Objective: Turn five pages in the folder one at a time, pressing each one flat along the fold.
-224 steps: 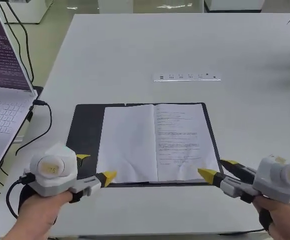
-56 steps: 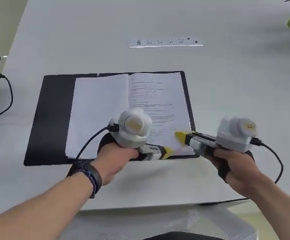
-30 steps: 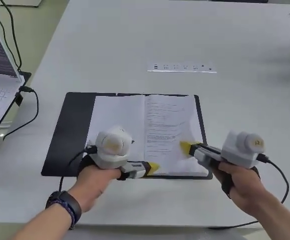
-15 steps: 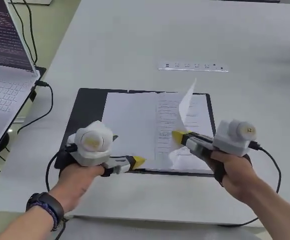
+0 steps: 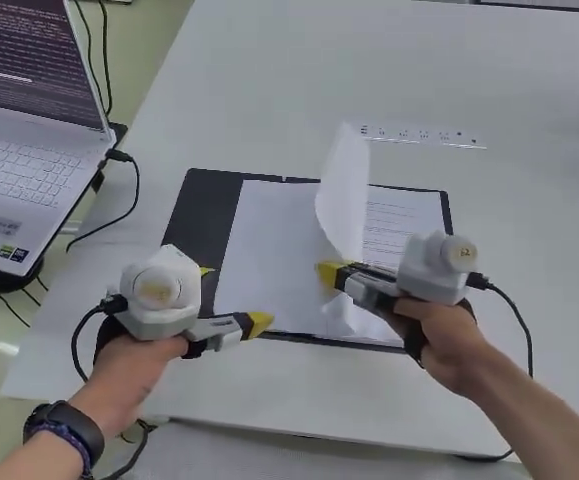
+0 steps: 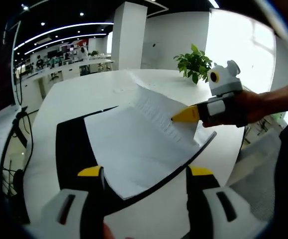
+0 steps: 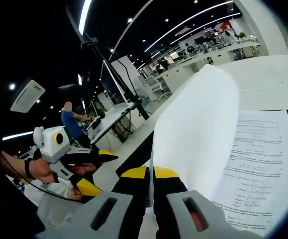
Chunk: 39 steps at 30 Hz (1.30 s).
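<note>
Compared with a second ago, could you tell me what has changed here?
The right tool has closed on the right-hand page at its lower edge and lifted it up and leftward. The left tool stays open at the front edge of the folder, which still lies open.

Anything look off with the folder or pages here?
Mostly fine. The lifted page stands curled mid-turn, pinched in the right gripper; its lower corner beside the jaws looks crumpled. The folder lies flat.
</note>
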Each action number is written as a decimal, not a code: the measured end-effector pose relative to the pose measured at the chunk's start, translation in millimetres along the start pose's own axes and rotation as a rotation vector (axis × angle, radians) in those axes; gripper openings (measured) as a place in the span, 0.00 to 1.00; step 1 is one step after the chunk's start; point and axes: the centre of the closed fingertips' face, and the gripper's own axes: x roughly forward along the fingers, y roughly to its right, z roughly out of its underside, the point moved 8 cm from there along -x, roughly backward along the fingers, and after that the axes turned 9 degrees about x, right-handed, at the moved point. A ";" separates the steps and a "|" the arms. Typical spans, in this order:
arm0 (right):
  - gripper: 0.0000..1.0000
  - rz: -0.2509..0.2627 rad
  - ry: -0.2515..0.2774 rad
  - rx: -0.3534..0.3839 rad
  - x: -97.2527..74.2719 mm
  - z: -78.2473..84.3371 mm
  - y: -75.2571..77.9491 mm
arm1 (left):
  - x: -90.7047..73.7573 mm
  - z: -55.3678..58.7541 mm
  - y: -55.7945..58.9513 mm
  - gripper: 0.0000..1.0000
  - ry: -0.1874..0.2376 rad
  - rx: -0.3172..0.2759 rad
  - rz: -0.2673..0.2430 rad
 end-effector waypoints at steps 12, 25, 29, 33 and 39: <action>0.01 -0.040 -0.051 0.010 33.1 11.1 -13.9 | -18.1 13.0 -8.8 0.66 0.005 -0.029 -0.030; 0.01 -0.058 -0.098 0.058 64.1 23.7 -21.6 | -27.2 17.8 -21.2 0.66 0.012 -0.057 -0.045; 0.01 -0.054 -0.111 0.099 73.0 29.9 -18.8 | -28.5 19.0 -25.0 0.66 0.014 -0.068 -0.049; 0.02 -0.050 -0.131 0.126 82.2 35.7 -16.1 | -29.0 20.9 -25.2 0.66 0.014 -0.076 -0.048; 0.03 -0.041 -0.145 0.163 91.7 40.9 -14.3 | -28.4 26.2 -24.2 0.66 0.009 -0.091 -0.048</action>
